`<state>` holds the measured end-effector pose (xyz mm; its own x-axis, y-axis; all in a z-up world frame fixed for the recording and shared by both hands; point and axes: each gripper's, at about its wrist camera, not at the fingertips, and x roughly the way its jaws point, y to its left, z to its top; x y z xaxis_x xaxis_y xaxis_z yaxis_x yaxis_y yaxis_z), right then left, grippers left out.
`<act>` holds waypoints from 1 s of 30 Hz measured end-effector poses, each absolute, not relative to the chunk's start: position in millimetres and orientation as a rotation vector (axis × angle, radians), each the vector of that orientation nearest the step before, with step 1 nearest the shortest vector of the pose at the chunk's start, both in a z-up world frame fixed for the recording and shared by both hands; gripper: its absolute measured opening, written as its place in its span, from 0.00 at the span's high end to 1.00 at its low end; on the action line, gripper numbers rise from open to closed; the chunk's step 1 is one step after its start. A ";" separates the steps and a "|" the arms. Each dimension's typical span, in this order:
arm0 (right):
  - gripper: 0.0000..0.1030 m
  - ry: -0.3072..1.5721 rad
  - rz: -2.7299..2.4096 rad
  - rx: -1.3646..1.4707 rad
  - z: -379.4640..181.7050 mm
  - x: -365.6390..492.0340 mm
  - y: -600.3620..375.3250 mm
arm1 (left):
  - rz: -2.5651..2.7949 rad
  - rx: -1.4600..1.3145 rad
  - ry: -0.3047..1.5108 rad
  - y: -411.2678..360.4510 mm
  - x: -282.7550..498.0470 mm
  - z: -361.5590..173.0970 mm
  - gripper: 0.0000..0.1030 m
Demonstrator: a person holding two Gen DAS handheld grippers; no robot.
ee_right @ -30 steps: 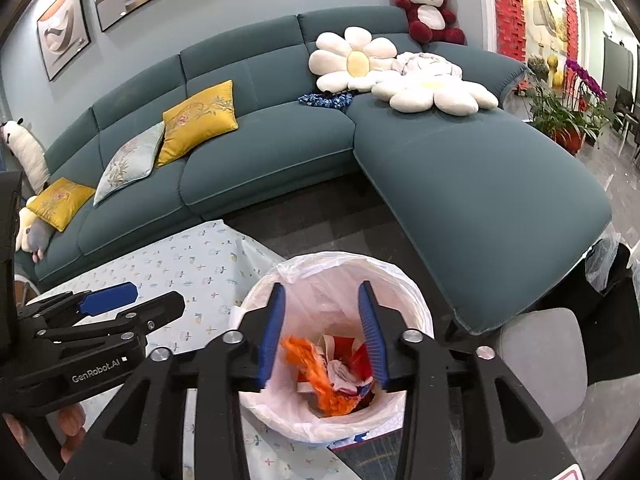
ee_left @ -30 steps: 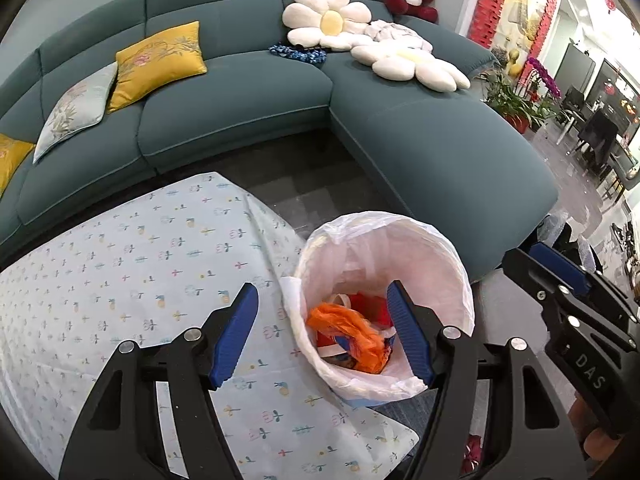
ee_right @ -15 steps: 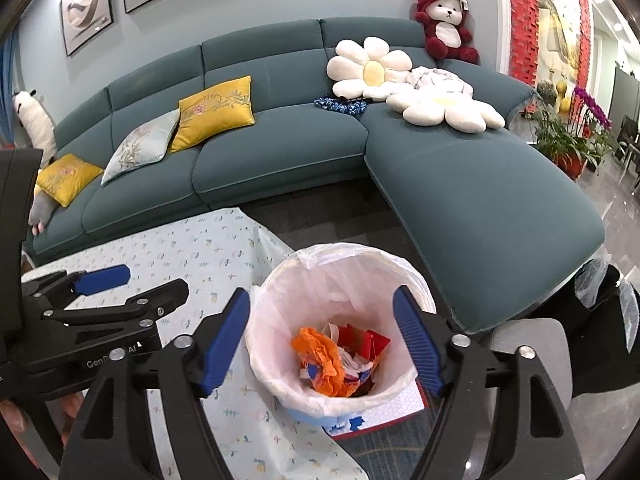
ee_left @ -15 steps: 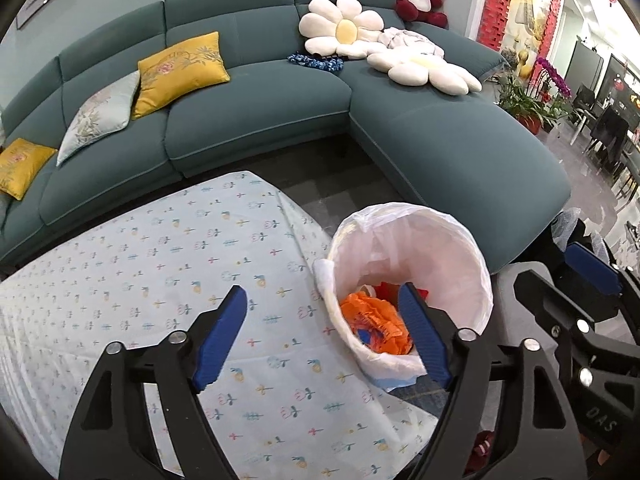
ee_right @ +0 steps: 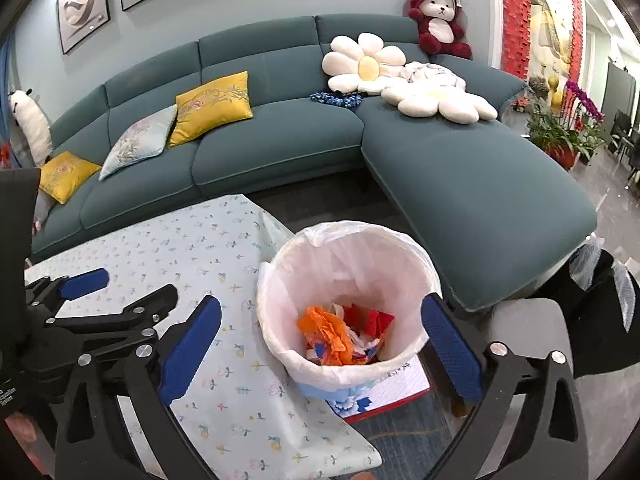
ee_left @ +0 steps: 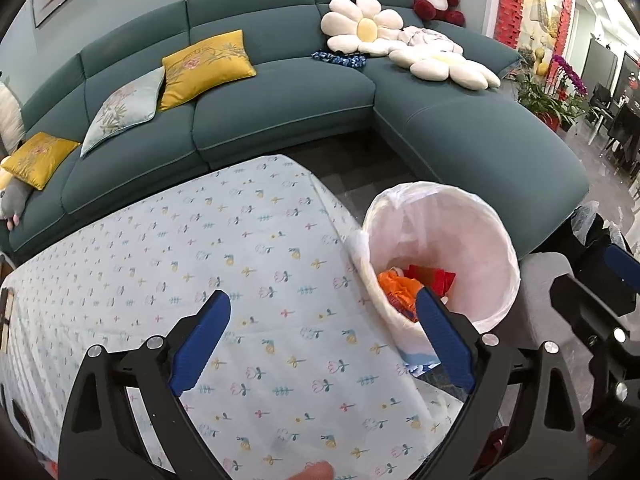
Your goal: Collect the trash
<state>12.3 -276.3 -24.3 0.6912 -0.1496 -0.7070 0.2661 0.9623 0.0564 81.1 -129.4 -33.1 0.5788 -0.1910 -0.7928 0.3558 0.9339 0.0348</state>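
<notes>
Both grippers are pulling up and back from the trash bin [ee_right: 344,304] compared with a second ago, and the right gripper's jaws, then narrow over the bin mouth, are now spreading wide.

The left gripper [ee_left: 324,344] is hovering over the table with its blue pads [ee_left: 200,340] far apart, holding nothing and touching nothing; the bin is sitting at its 2 o'clock, past the table's right edge. The right gripper [ee_right: 320,348] is likewise gaping wide and empty, hanging above the bin, whose rim is showing between its fingers.

The trash is lying at the bottom of the bin's white liner bag [ee_right: 400,252]: a crumpled orange wrapper [ee_right: 324,328] at the left, red scraps [ee_right: 372,318] beside it at the right, and white and blue bits underneath.

The floral tablecloth [ee_left: 180,248] is covering the table from the left up to the bin's side, its corner touching the liner. The bin is standing on a red-edged mat [ee_right: 396,388] on the dark floor. Behind, at 12 o'clock, a teal sectional sofa [ee_right: 280,136] is carrying yellow cushions [ee_right: 212,108], a pale cushion [ee_right: 140,140], two daisy pillows [ee_right: 366,66] and a red teddy bear [ee_right: 438,20]. Potted orchids [ee_right: 580,120] are standing at 3 o'clock.
</notes>
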 end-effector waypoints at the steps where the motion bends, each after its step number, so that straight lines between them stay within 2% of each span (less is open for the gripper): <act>1: 0.07 0.774 -0.238 0.155 -25.3 10.8 -275.2 | -0.318 0.199 0.899 -128.4 79.9 -34.7 0.11; 30: 0.07 0.833 -0.365 0.163 -80.7 -9.0 -270.3 | -0.303 0.200 0.921 -120.1 73.2 -89.6 0.09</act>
<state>-9.0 -270.3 -80.7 0.6146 -0.2524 -0.7474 0.3787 0.9255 -0.0012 73.2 -120.1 -89.6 0.5675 -0.1709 -0.8055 0.3407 0.9393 0.0408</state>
